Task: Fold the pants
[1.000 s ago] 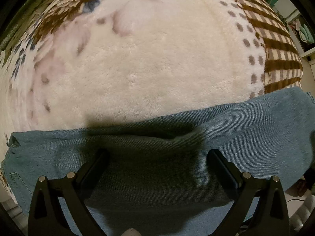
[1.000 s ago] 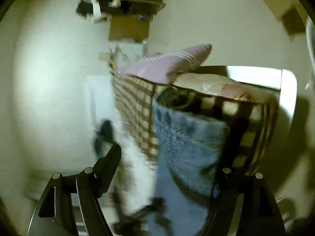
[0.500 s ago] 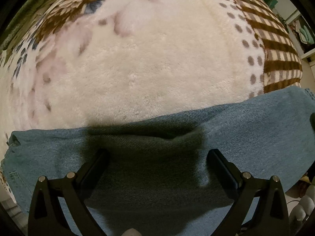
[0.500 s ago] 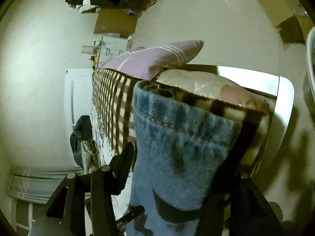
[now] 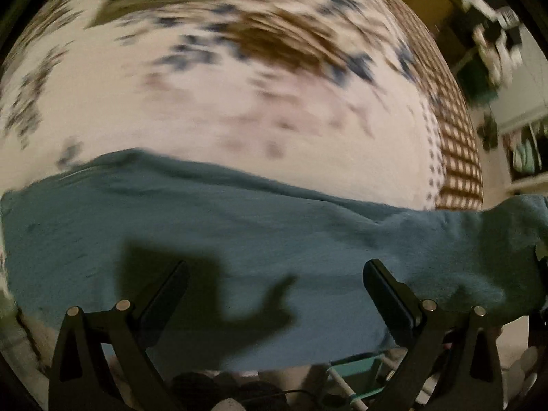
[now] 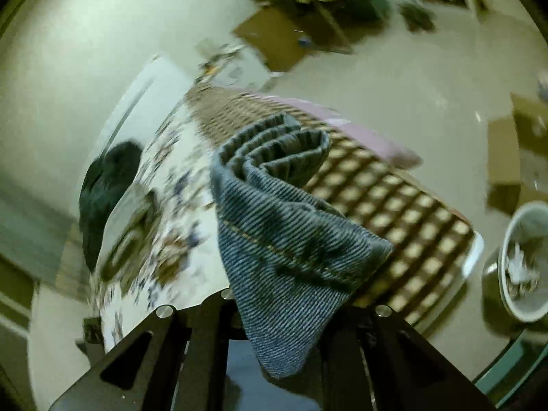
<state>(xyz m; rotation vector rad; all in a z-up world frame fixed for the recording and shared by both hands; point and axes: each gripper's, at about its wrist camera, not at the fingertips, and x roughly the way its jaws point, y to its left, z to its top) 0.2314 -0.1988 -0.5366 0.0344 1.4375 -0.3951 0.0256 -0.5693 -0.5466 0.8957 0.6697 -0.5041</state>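
Step in hand, judged: first fold. Pants (image 5: pixel 239 239) flat along near edge of bed (image 5: pixel 205 120). Right claw (image 6: pixel 284 322) clamped on bunched hem, raised above bed. Left claw (image 5: pixel 274 294) wide apart, empty, over pants. Next: carry hem across, lay flat.

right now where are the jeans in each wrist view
Left wrist: the jeans lie as a wide band across the lower half, beyond the open left gripper.
Right wrist: the jeans hang bunched at centre, gripped by the right gripper.
Shared landmark: the brown checked blanket border.
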